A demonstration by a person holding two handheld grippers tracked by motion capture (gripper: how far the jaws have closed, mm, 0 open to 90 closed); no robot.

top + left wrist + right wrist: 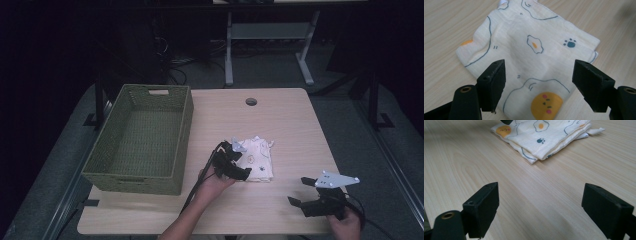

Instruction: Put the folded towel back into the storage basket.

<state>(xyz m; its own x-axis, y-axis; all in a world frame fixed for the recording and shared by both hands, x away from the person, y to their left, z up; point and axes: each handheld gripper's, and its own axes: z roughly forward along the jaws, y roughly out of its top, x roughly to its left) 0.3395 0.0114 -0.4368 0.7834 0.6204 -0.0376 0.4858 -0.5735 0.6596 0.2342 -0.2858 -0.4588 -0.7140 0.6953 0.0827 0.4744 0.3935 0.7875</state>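
A folded cream cloth (pixel 257 159) printed with fried eggs, paw marks and round yellow faces lies near the middle of the wooden table. My left gripper (pixel 239 161) hovers over the cloth's near left corner, open, its two jaws wide apart above the print (pixel 534 60). My right gripper (pixel 300 191) is open near the table's front right, a good way from the cloth (pixel 541 135), with bare wood between its jaws.
A green woven basket (pixel 134 177) stands empty on the table's left side. A round cable hole (pixel 251 101) sits near the far edge. Beyond the table, a desk frame (pixel 229 50) and cables stand on the dark floor.
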